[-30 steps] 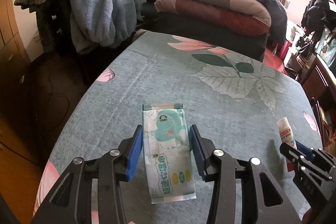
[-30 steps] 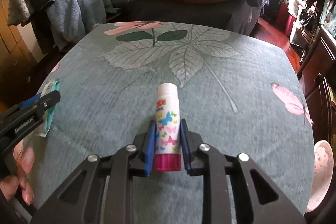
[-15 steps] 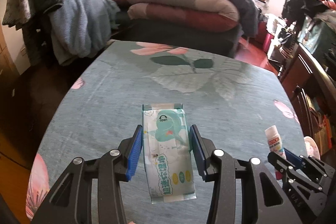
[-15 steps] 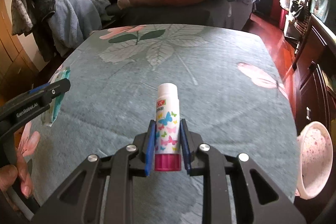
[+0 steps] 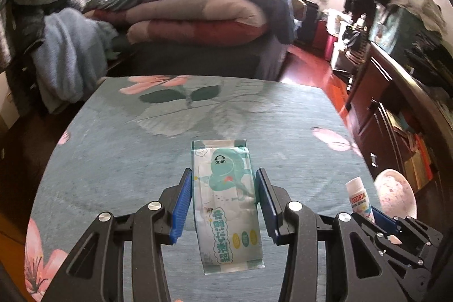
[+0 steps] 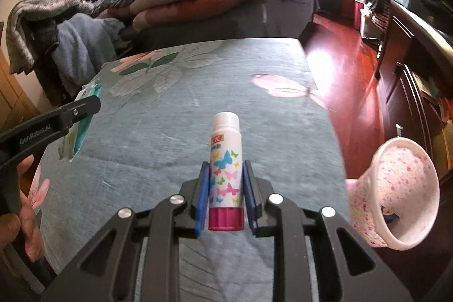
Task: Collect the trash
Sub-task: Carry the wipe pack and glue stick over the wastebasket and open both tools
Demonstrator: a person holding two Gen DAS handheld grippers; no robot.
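My left gripper is shut on a green and white wet-wipe pack, held lengthwise above the teal flowered tablecloth. A white glue stick with butterfly print and a pink base sits upright between the blue pads of my right gripper, which is shut on it. In the left wrist view the glue stick and right gripper show at the lower right. The wipe pack and left gripper appear at the left of the right wrist view, with a hand below.
A small pink-speckled white bin stands off the table's right edge, its mouth tilted toward me; it shows too as the bin. A bed with folded quilts lies beyond the table, dark wooden cabinets line the right, and red floor lies between.
Both grippers have swung to the right over the table, still holding their items. The bin has come into view at the right edge, and the table's left side has slipped out of view.
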